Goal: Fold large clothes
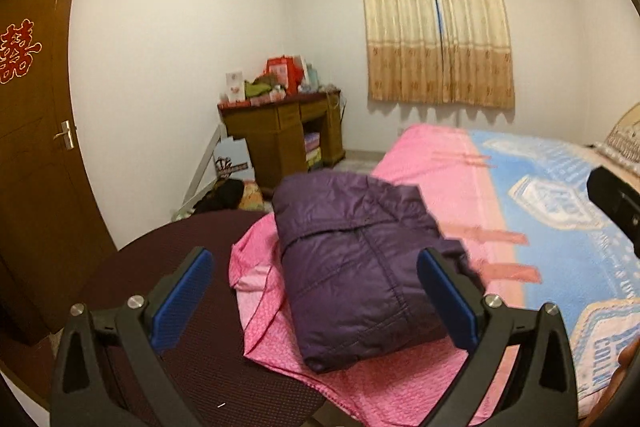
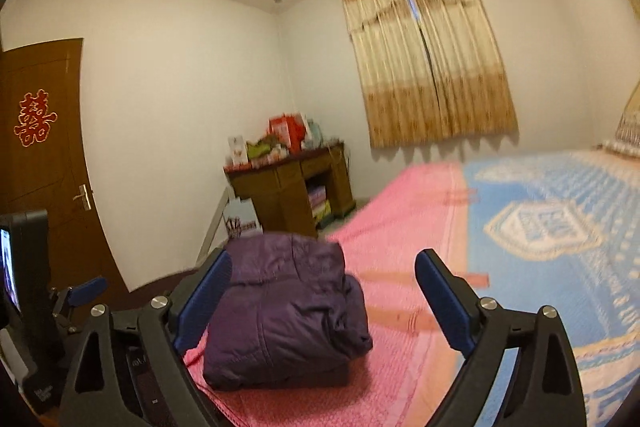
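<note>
The left tongs (image 1: 316,291) are spread wide and grasp nothing, raised above the near end of the folded purple jacket (image 1: 356,267). The right tongs (image 2: 324,299) are likewise released and empty, hanging clear above the same bundle. The jacket lies as a compact folded block on the pink sheet (image 1: 432,167) at the near corner of the bed, left of a blue patterned blanket (image 1: 560,195). Beyond stand a cluttered wooden bench (image 1: 280,131), a curtained window (image 1: 436,27) and a brown door (image 1: 36,131).

Bed (image 1: 440,163) with pink sheet (image 1: 420,179), blue blanket (image 1: 560,195), folded purple jacket (image 1: 360,267) near its corner
</note>
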Demonstrator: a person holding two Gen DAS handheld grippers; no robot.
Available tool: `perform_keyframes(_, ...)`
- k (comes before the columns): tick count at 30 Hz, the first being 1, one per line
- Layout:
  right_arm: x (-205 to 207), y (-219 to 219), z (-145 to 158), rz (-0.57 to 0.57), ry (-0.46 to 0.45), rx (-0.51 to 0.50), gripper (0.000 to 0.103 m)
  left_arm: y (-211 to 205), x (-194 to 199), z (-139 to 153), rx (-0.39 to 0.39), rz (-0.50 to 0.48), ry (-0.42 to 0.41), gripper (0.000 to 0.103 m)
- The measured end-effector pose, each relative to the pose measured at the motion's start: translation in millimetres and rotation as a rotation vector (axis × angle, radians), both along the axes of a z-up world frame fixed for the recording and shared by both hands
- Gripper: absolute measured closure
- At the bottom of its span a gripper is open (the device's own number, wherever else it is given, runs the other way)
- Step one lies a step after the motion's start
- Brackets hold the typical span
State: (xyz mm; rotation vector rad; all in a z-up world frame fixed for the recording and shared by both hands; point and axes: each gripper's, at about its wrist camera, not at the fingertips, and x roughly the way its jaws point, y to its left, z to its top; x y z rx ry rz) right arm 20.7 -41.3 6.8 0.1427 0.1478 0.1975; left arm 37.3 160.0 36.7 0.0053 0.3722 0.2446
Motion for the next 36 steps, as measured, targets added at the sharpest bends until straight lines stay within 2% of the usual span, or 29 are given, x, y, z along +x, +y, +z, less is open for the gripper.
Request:
perform_keyframes(7,-32.8,9.2,28.9,-0.028,-0.124,-0.019,0.006,-3.5,-22.4,17.6,-0.015,-0.007,-0.059,0.0)
perform_keyframes(13,-34.2,11.3,30.5,-0.018,-0.107,-0.022,0.006,-4.5,-24.7,20.1,0.002,0.028,-0.064,0.0)
perform_keyframes(36,-21.9,11.6,23.7,-0.011,-0.042,0.001,0.006,-2.8,-26.2,19.2,-0.023,0.03,-0.04,0.0)
